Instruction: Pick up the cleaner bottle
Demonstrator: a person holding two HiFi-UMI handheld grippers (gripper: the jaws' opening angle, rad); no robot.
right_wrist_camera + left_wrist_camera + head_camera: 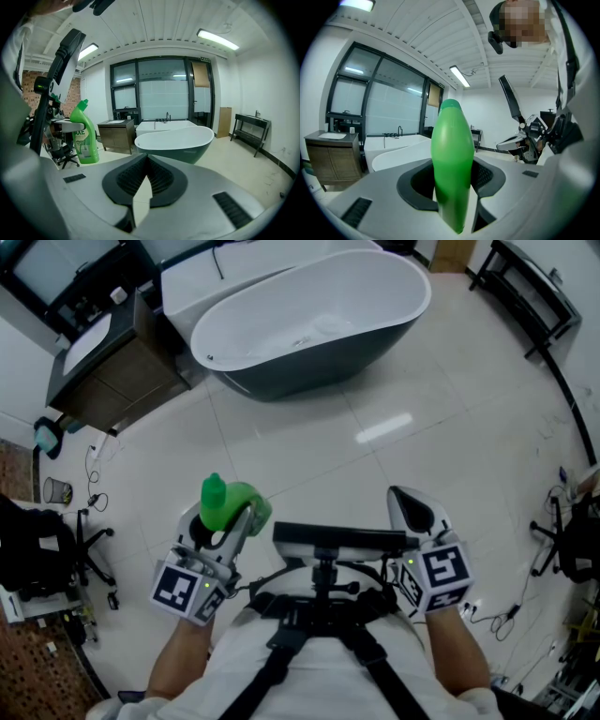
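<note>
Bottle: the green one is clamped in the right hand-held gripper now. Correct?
No, wrong side. The green bottle is clamped in the left hand-held gripper, as the left gripper view shows. The right hand-held gripper is shut and empty.

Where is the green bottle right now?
The green cleaner bottle is clamped in the left gripper, at the left of the head view, above the floor with the bathtub beyond.

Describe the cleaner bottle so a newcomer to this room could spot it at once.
Start at the big bathtub, white inside and dark outside. Nearer the person than the tub, the left gripper is closed on the cleaner bottle. It is the only bright green thing here, with a bent neck.
</note>
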